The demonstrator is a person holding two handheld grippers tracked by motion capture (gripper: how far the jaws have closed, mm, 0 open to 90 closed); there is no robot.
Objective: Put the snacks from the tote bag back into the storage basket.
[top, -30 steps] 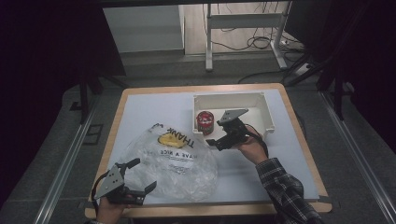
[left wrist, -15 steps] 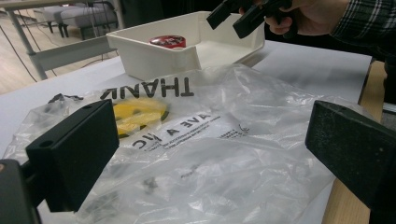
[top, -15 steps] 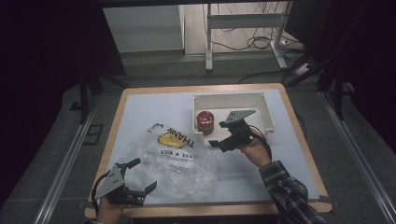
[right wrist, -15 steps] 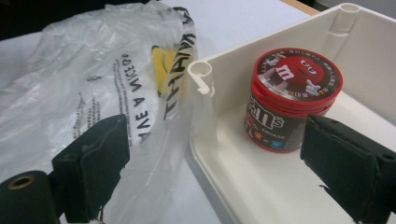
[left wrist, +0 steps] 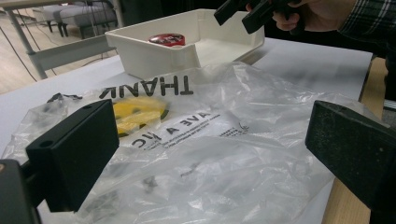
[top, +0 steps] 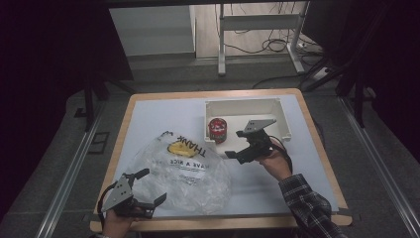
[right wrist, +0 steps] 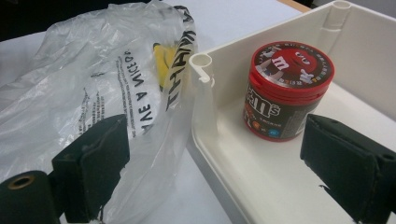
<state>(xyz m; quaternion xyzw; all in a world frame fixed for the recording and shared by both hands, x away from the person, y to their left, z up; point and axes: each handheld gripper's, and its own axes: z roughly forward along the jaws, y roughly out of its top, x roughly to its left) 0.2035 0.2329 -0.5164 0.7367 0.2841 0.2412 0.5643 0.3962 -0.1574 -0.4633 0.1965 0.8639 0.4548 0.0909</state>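
- The candy tub [right wrist: 286, 91], red-lidded and upright, stood in the white tray [top: 282, 116] at its corner nearest the plastic bag [top: 185, 171]; the bag lay crumpled on the table [top: 148, 114], pressed against the tray's outer wall.
- Your right gripper [top: 236, 144] hung just outside that corner with its jaws released and holding nothing; in the right gripper view one jaw sat over the bag and the other over the tray floor, so the tray wall stood between them.
- To do this reach well, you needed, in my judgement, to lift over the wall and shift fully into the tray before closing, taking the tub by its sides below the lid, with the bag film kept out of the jaws.
- Your left gripper [top: 144, 186] rested at the bag's near edge, jaws also released and empty; it was placed to pin or open the bag once the tub came across.
- The right gripper view showed the tub's label and the wall between the jaws, which the high view left too small to judge.
- The left gripper view showed the bag's loose folds between its jaws, and your right hand [left wrist: 303, 14] beyond the tray; I could not tell from any view where the bag's mouth lay.
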